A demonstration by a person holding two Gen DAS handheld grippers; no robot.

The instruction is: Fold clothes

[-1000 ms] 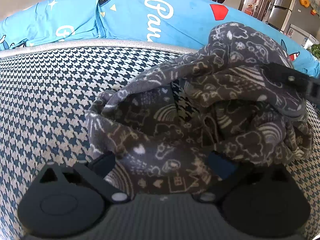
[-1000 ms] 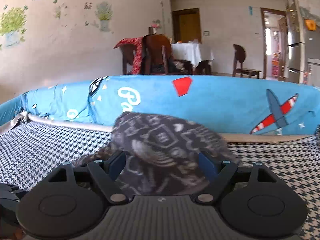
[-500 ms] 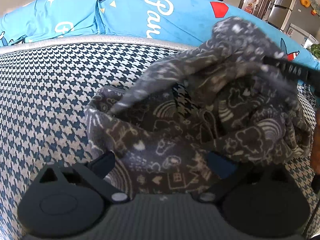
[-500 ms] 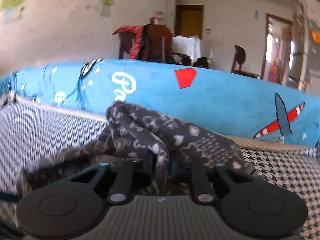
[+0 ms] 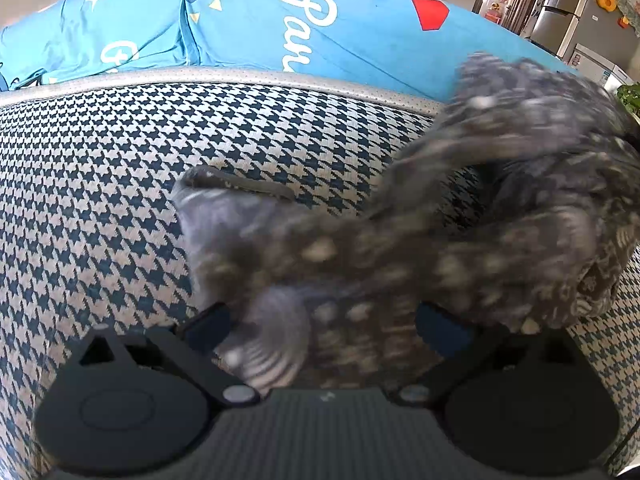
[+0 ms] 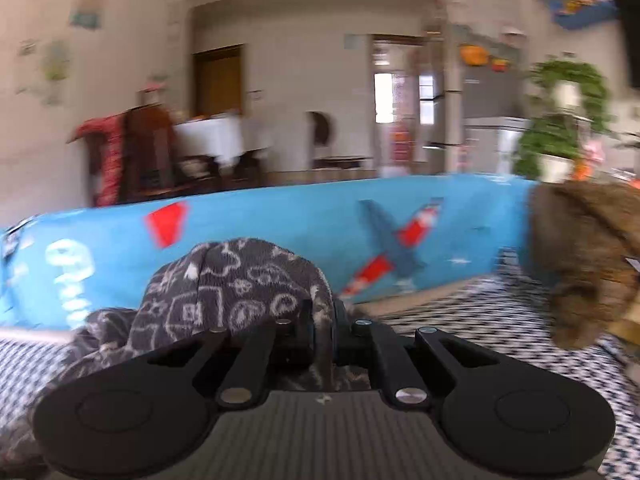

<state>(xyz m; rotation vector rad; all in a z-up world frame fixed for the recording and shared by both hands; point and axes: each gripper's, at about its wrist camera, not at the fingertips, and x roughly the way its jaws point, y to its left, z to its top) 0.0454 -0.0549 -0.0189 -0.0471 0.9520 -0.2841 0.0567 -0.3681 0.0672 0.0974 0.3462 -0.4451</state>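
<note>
The right gripper [image 6: 320, 332] is clamped on a fold of the grey patterned garment [image 5: 400, 256] – its bulk trails toward the left gripper [image 5: 320, 324], whose fingers stand apart around the cloth's near end on the houndstooth cushion [image 5: 100, 200].

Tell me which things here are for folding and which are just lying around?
For the job: grey patterned garment, right gripper shut on it, left gripper open around it.
Just lying around: brown furry thing, blue cartoon cover, potted plant.

Houndstooth cushion [image 5: 100, 184] carries a grey patterned garment [image 5: 360, 264].
</note>
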